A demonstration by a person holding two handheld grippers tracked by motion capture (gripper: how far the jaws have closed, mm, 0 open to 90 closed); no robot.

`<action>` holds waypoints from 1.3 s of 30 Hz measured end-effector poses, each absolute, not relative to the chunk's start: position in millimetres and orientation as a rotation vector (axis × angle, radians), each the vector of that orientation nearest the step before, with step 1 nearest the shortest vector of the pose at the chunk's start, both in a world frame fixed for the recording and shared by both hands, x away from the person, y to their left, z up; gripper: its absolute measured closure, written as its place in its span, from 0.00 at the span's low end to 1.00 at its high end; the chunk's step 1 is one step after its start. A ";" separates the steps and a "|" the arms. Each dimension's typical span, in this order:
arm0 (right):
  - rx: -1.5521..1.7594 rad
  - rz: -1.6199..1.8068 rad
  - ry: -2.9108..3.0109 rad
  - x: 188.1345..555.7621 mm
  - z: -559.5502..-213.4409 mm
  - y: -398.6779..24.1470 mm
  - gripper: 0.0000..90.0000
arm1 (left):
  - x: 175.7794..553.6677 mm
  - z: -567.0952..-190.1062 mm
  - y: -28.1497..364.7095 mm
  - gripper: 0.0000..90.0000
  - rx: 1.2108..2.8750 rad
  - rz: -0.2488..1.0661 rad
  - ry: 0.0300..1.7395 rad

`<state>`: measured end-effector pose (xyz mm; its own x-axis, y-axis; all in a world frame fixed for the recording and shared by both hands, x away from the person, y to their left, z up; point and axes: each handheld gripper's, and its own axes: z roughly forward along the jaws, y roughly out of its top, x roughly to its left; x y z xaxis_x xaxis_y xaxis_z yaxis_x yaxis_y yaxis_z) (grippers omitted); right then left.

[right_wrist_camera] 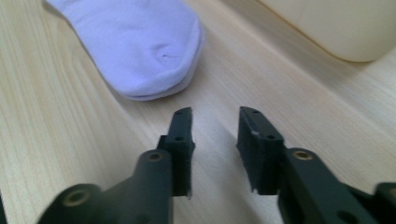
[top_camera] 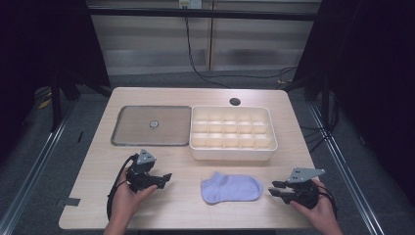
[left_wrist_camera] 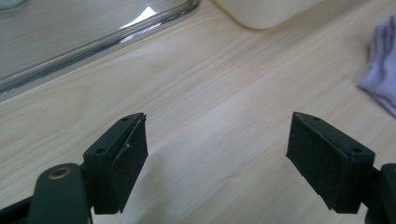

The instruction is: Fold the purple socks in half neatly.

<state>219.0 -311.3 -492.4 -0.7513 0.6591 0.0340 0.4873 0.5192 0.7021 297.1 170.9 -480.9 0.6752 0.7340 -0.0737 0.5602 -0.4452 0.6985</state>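
My right claw [top_camera: 275,188], narrowed and empty at lower right, needed to reopen before the sock [top_camera: 231,188]; my left claw [top_camera: 164,180] was wide, empty.

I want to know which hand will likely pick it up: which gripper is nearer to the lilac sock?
Right. The right gripper points at the toe end of the sock, a short gap away, empty. The left gripper sits farther off on the sock's cuff side, jaws wide apart.
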 end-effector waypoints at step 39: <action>0.833 1.080 2.659 218.8 -496.7 -278.4 0.98 | 298.5 -476.4 74.3 0.52 2.352 -0.140 0.996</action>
